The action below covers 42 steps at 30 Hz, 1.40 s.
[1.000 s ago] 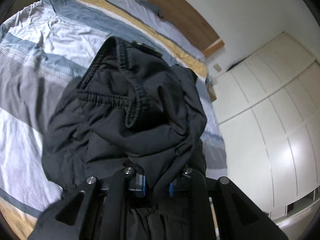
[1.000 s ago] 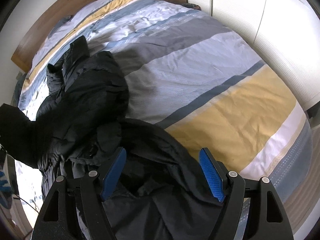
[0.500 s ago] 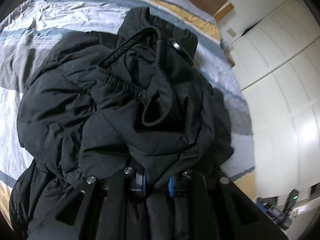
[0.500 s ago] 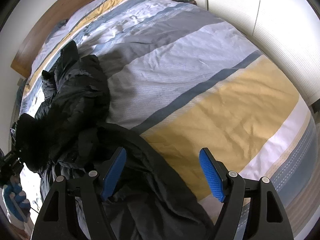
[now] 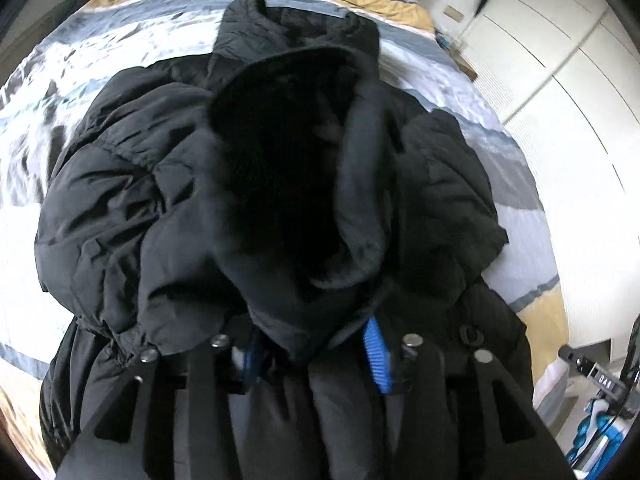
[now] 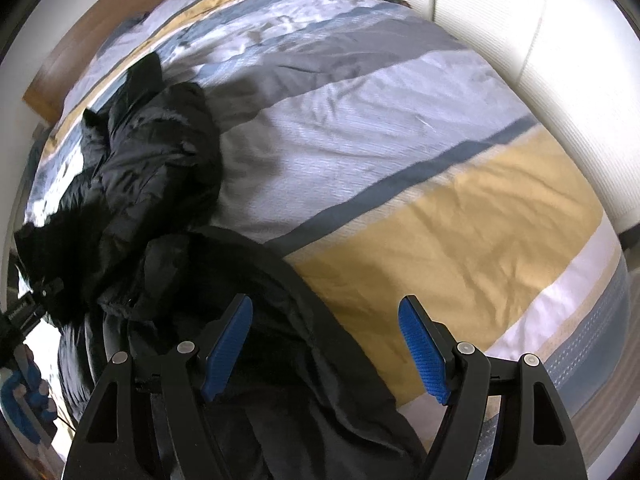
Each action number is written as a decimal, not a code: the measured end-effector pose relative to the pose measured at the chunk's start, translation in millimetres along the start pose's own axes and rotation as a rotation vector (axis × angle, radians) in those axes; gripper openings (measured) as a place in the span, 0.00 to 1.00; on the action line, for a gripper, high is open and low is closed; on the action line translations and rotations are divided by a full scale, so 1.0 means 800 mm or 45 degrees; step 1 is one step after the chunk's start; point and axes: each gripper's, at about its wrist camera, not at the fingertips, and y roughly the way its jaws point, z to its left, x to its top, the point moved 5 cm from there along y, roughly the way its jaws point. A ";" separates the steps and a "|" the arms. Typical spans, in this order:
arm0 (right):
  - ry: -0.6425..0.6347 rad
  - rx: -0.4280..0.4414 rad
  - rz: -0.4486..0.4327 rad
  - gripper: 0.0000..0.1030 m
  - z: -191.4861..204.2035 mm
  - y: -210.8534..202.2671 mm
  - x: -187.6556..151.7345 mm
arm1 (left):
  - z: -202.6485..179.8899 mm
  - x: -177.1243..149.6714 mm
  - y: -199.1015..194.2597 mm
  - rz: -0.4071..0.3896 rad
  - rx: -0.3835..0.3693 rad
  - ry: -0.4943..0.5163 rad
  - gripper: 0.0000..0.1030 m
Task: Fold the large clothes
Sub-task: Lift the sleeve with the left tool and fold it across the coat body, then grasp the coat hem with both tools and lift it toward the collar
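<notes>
left tool [image 5: 312, 356]: jaws opening, puffy black quilted jacket [image 5: 168, 208] bunched between | right tool [image 6: 326, 346]: apart, over jacket hem | striped bed [image 6: 400, 152] beyond

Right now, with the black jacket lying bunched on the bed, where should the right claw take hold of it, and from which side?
Probably the flat lower edge of the black jacket, which lies spread on the striped duvet below the open right claw. Come straight down from above, one pad on each side of that thin edge. The puffy heap farther left looks too thick to pinch.
</notes>
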 end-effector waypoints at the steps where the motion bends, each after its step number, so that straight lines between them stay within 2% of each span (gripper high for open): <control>1: -0.004 0.002 -0.002 0.73 0.005 -0.001 0.000 | 0.004 0.001 -0.006 0.002 -0.003 0.009 0.43; 12: -0.080 -0.009 0.005 0.73 0.070 0.007 -0.010 | 0.012 -0.017 -0.037 0.015 -0.090 0.047 0.43; 17: -0.106 -0.009 0.011 0.73 0.095 0.009 -0.014 | 0.029 -0.015 -0.053 -0.013 -0.051 0.086 0.43; 25: -0.153 -0.023 0.001 0.73 0.136 0.003 -0.015 | 0.075 -0.013 -0.076 -0.037 -0.005 0.079 0.44; 35: -0.223 -0.019 0.007 0.73 0.190 -0.003 -0.027 | 0.118 -0.023 -0.115 -0.049 -0.085 0.041 0.44; 38: -0.245 -0.016 -0.011 0.73 0.209 -0.012 -0.024 | 0.142 -0.026 -0.123 -0.053 -0.064 0.023 0.44; 42: -0.302 -0.007 -0.055 0.73 0.240 -0.028 -0.016 | 0.196 -0.030 -0.129 -0.048 0.002 -0.036 0.44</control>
